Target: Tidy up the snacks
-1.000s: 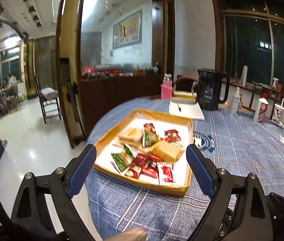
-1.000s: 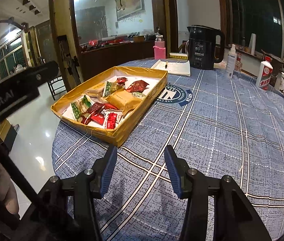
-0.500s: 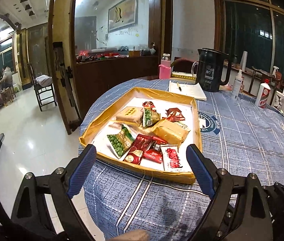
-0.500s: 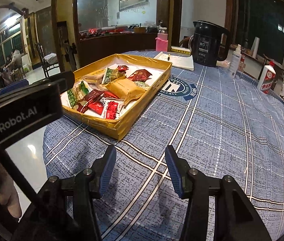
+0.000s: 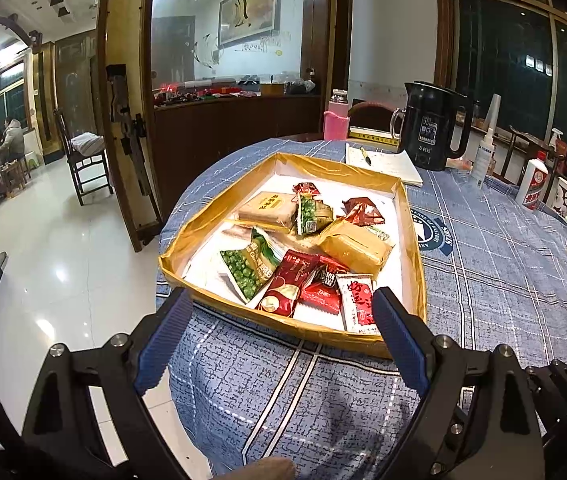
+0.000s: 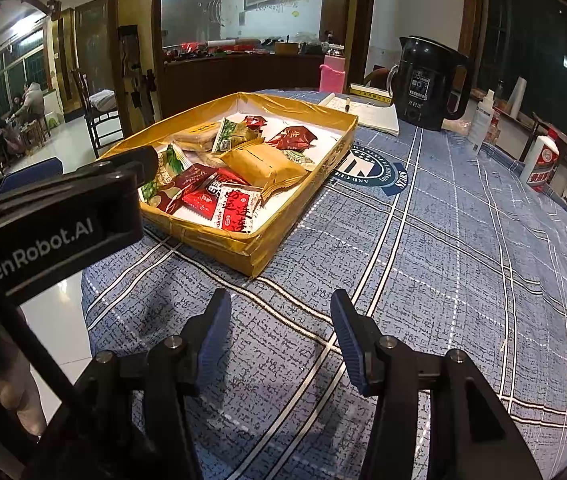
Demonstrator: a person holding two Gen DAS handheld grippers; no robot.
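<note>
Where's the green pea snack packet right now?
In the left wrist view, the green pea snack packet lies in the gold cardboard tray's near-left part, overlapping the dark red foil packet beside it.

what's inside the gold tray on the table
The gold tray holds loose snack packets: green pea packet, red packets, tan bars. They overlap, so anything underneath is hidden.

- A home dining room: round table (image 5: 483,280) under a blue checked cloth, with electric kettle (image 5: 429,126) and notebook (image 5: 383,162).
- Dark wooden sideboard (image 5: 235,128), framed painting (image 5: 249,8), wooden chair (image 5: 83,156), tiled floor.
</note>
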